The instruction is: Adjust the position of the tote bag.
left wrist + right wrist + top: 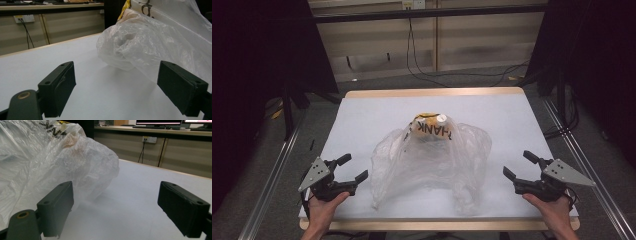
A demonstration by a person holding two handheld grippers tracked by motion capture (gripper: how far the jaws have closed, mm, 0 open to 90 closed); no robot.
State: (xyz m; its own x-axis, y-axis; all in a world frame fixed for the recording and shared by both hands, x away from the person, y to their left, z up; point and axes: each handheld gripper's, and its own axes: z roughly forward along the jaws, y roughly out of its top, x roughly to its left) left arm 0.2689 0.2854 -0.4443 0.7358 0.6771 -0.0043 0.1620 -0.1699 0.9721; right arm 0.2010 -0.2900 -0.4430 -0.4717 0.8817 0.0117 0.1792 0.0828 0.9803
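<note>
One crinkled translucent plastic bag (432, 160), humped on smooth white table (362, 115).

Plastic bag (432, 165) heaped mid-desk, the sole obstacle. Bare desk (362, 115) lies open to its left, right and far side. Both grippers' jaws spread, nothing between.

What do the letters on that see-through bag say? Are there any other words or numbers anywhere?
"THANK": black capital letters, upside down in the high view, on the crumpled clear plastic bag in the middle of the white table.
In the left gripper view a few black strokes show on the bag, cut off at the top edge, unreadable.
In the right gripper view part of the same print, "NK" at most, shows.
No other words or numbers are readable.
</note>
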